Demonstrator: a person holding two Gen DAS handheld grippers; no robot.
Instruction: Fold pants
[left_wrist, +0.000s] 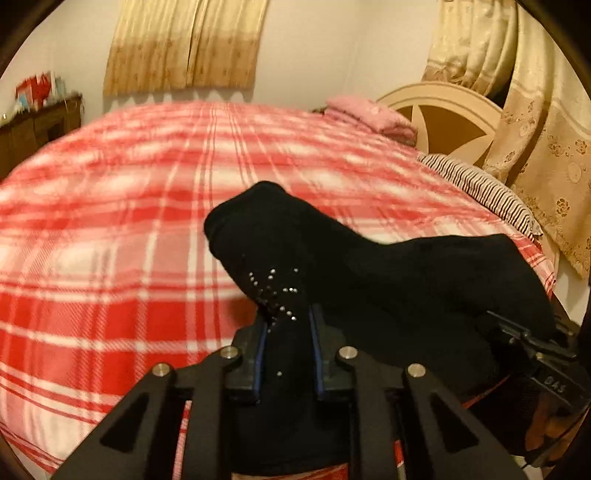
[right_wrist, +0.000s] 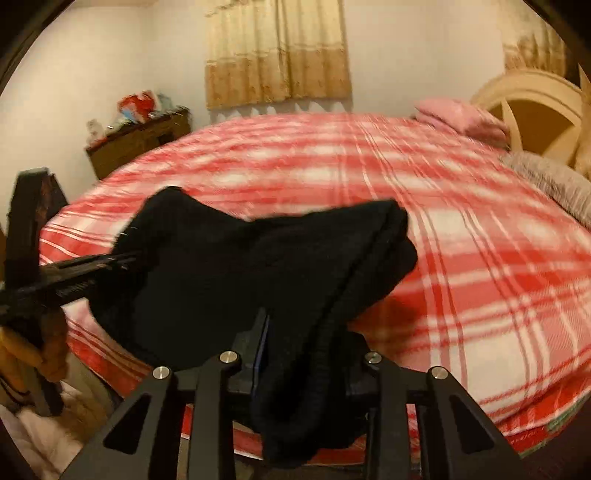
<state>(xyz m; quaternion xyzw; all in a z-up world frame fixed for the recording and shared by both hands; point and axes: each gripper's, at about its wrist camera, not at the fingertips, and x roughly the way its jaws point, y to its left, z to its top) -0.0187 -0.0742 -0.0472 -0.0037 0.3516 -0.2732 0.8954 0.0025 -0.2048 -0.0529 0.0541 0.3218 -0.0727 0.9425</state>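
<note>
The black pants (left_wrist: 388, 273) hang bunched between both grippers above the near edge of the bed. A cluster of small silver studs (left_wrist: 275, 291) shows on the cloth. My left gripper (left_wrist: 288, 325) is shut on one end of the pants. It also shows at the left of the right wrist view (right_wrist: 110, 262). My right gripper (right_wrist: 306, 332) is shut on the other end of the pants (right_wrist: 258, 266), and thick folds drape over its fingers. It shows at the right edge of the left wrist view (left_wrist: 517, 332).
A red and white plaid blanket (left_wrist: 129, 221) covers the bed. Folded pink cloth (left_wrist: 369, 114) lies near the cream headboard (left_wrist: 443, 110). A striped pillow (left_wrist: 480, 192) lies at the right. A dark wooden cabinet (right_wrist: 140, 144) stands at the far left.
</note>
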